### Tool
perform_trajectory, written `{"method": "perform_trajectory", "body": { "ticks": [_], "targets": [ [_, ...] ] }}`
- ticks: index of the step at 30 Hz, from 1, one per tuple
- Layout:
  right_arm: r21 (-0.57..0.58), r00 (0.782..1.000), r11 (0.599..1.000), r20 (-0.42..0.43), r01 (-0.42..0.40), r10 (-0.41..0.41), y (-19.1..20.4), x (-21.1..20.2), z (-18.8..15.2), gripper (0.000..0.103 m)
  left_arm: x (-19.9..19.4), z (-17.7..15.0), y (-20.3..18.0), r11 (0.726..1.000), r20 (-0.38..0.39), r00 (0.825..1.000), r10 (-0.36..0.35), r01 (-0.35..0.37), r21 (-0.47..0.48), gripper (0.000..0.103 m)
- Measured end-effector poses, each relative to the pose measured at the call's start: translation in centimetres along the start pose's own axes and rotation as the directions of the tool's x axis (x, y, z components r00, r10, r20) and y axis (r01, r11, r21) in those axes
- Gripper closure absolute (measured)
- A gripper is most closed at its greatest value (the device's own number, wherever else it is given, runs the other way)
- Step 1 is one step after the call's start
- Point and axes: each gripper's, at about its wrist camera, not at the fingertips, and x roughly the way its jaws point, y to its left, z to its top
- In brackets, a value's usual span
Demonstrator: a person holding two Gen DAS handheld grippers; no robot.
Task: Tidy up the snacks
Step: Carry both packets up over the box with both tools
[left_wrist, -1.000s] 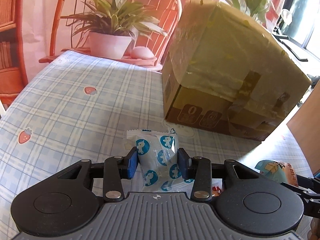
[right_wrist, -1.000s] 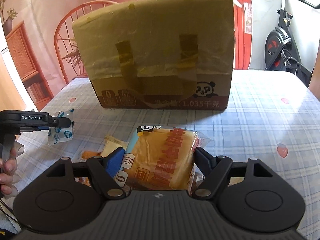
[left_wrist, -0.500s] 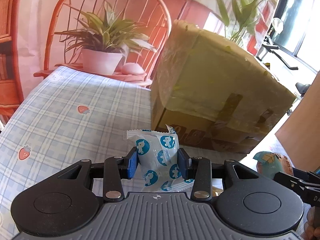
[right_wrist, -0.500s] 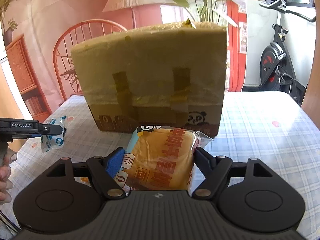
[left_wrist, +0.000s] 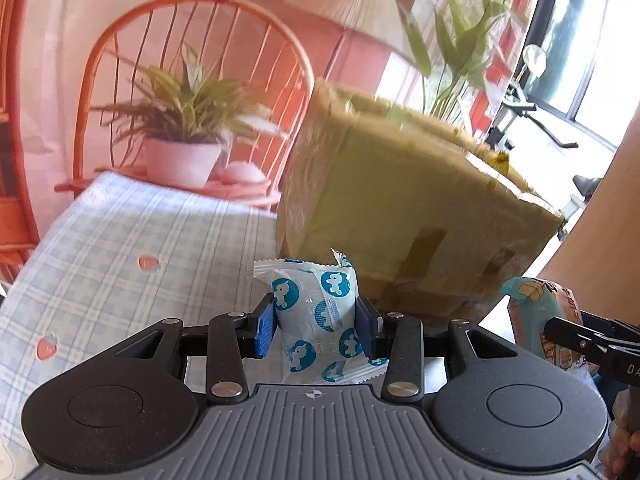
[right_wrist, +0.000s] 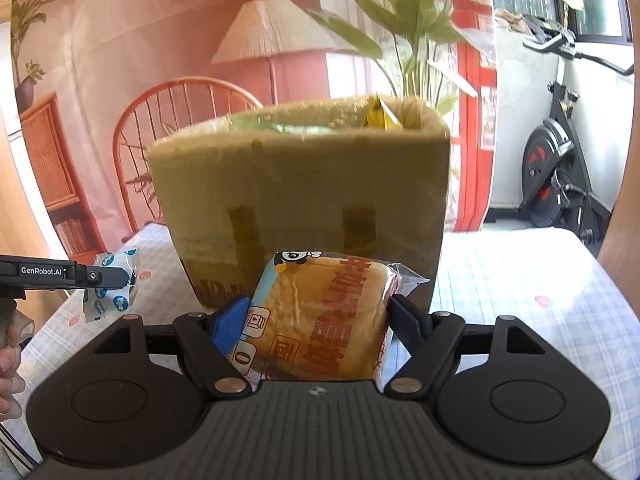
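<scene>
Both grippers have been raised over the last second. The cardboard box [right_wrist: 304, 200], which filled the upper frame a second ago, now sits lower in both views, and its open top rim is seen at centre of the right wrist view, with green and yellow wrappers showing inside. Neither grip has changed.

The left gripper [left_wrist: 316, 322] is clamped on a small white packet [left_wrist: 320, 312] with blue round horse prints, held upright at centre frame. The same packet is seen at left edge of the right wrist view, off the tablecloth [right_wrist: 540, 280].

The right gripper [right_wrist: 320, 320] is clamped on a wrapped bread cake [right_wrist: 324, 320], jaws set wide around it, at lower centre, in front of the box wall. It is also seen at right edge of the left wrist view.

Judged: both snacks lifted towards rim height, box drop likely next; nothing placed yet.

Writing: "GenRobot.AI" read on the left gripper's finger, left edge of the right wrist view. Red Chinese characters on the cake wrapper, not read reliably; a panda logo at its top. Print on the box's lower wall blurred, unreadable.
</scene>
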Motion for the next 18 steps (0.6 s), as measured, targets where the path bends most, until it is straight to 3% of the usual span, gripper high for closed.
{"method": "perform_trajectory", "body": {
  "ticks": [9,18],
  "targets": [
    [-0.033,0.992,0.999,0.12,-0.041,0.045,-0.2,-1.7,4.5,0.026,-3.3,3.6,-2.5,0.998,0.111,0.993,-0.039,0.032,0.057,0.059],
    [-0.071,0.98,0.995,0.184,-0.066,0.078,-0.4,-1.5,8.8,0.026,-3.5,7.6,-5.0,0.995,0.149,0.986,-0.076,0.065,0.074,0.059]
  ]
}}
